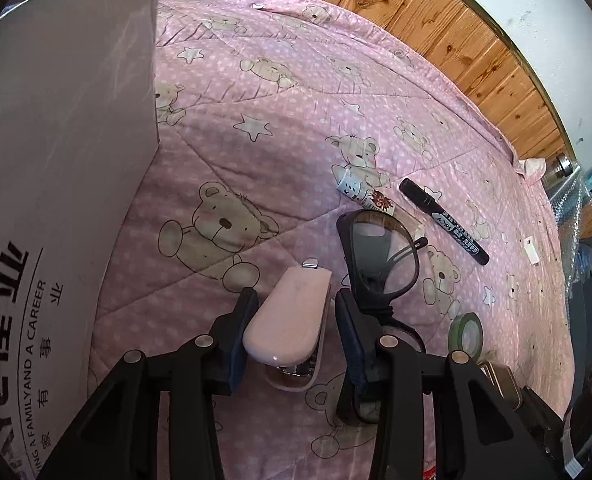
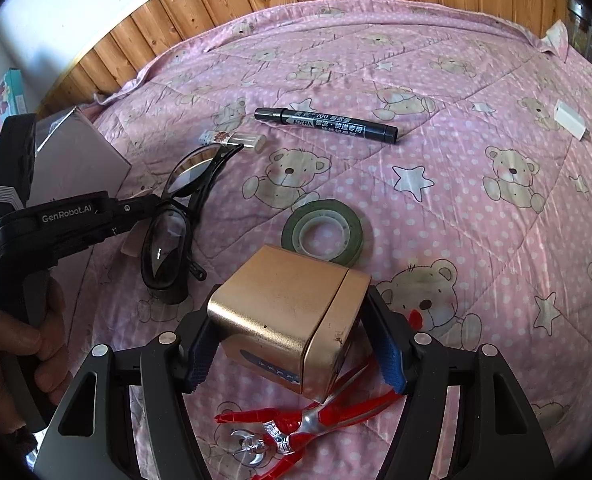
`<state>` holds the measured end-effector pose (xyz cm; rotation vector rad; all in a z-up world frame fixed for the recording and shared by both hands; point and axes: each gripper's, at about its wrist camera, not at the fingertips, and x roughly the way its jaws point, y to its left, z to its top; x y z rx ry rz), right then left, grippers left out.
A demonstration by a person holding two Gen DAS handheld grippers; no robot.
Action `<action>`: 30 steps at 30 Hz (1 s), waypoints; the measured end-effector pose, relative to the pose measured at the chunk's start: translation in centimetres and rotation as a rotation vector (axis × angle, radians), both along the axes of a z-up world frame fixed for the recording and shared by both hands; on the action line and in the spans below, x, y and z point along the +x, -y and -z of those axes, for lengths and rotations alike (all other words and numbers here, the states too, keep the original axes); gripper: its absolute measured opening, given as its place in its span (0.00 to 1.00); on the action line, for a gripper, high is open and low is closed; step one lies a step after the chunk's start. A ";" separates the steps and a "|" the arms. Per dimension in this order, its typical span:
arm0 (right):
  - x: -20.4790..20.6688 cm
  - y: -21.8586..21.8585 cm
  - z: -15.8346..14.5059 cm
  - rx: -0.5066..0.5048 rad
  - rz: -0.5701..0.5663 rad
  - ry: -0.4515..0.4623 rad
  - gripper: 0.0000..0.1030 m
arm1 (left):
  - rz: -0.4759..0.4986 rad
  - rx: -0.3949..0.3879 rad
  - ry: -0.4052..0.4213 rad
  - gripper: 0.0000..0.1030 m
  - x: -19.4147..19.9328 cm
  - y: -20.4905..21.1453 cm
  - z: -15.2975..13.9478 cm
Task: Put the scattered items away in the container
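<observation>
The left gripper (image 1: pixel 296 332) straddles a pink stapler (image 1: pixel 290 320) that lies on the pink bear-print quilt (image 1: pixel 256 80). Its blue pads (image 1: pixel 242 340) sit on either side of the stapler's body, the left one at or just off the plastic and the right one with a visible gap, so the jaws are part-open and nothing is clamped yet. Lining up across the stapler's narrow width looks deliberate, since that is the span the jaws can close on.

Just right of this gripper lies a pair of black glasses (image 1: pixel 379 256), one lens close to the right finger. Ahead and to the right are a small printed tube (image 1: pixel 365 194) and a black marker (image 1: pixel 443 220). The grey cardboard box (image 1: pixel 64 160), presumably the container, stands close on the left, so the carry should be short.

The right gripper (image 2: pixel 296 344) is wide open around a gold tin box (image 2: pixel 288 316), with clear gaps at both pads; it holds nothing. Just beyond the tin is a roll of green tape (image 2: pixel 321 234), and under this gripper lies a red-and-silver toy figure (image 2: pixel 296 428). A white adapter (image 2: pixel 569 120) sits far off to the right. A hand (image 2: pixel 4 344) grips the left tool's handle.
</observation>
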<state>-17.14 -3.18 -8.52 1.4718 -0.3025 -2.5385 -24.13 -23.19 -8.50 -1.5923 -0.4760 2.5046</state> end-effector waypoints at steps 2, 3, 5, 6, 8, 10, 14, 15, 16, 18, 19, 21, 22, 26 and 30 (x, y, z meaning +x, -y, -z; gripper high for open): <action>0.1 -0.2 -0.1 -0.010 0.000 -0.004 0.67 | 0.028 -0.019 -0.014 0.28 0.1 -0.6 -0.3; 0.2 -0.2 -0.3 -0.017 -0.001 -0.008 0.67 | 0.039 -0.038 -0.023 0.28 0.3 -1.0 -0.6; 0.4 -0.3 -0.8 -0.024 -0.005 -0.023 0.67 | 0.056 -0.075 -0.051 0.28 0.8 -1.5 -1.3; 0.4 -0.3 -1.1 -0.029 -0.005 -0.030 0.67 | 0.057 -0.073 -0.062 0.27 1.1 -1.4 -1.6; 0.5 -0.2 -1.5 -0.034 -0.007 -0.039 0.67 | 0.055 -0.068 -0.073 0.28 1.6 -1.4 -2.2; 0.6 -0.1 -1.9 -0.038 -0.012 -0.047 0.67 | 0.045 -0.060 -0.079 0.28 1.9 -1.2 -2.8; 1.1 0.3 -2.6 -0.041 -0.022 -0.055 0.67 | 0.028 -0.052 -0.075 0.28 3.3 -0.8 -3.7; 1.2 0.3 -2.7 -0.043 -0.023 -0.054 0.67 | 0.022 -0.050 -0.075 0.28 3.8 -0.7 -4.0; 1.4 0.4 -2.8 -0.046 -0.025 -0.053 0.67 | 0.017 -0.050 -0.075 0.28 4.2 -0.6 -4.3; 1.8 0.7 -3.0 -0.049 -0.029 -0.053 0.67 | 0.015 -0.049 -0.074 0.27 5.1 -0.5 -4.9; 2.1 0.8 -3.1 -0.047 -0.032 -0.054 0.67 | 0.014 -0.050 -0.077 0.27 5.6 -0.6 -5.2; 2.7 1.1 -3.4 -0.047 -0.038 -0.056 0.67 | 0.016 -0.056 -0.086 0.27 6.6 -0.7 -5.8; 2.9 1.2 -3.6 -0.047 -0.042 -0.058 0.67 | 0.016 -0.058 -0.091 0.28 7.1 -0.7 -6.1; 4.1 1.7 -4.4 -0.043 -0.051 -0.070 0.67 | 0.014 -0.065 -0.117 0.28 8.9 -0.6 -7.5; 5.3 2.1 -5.2 -0.036 -0.058 -0.084 0.67 | 0.016 -0.058 -0.137 0.28 10.3 -0.4 -8.6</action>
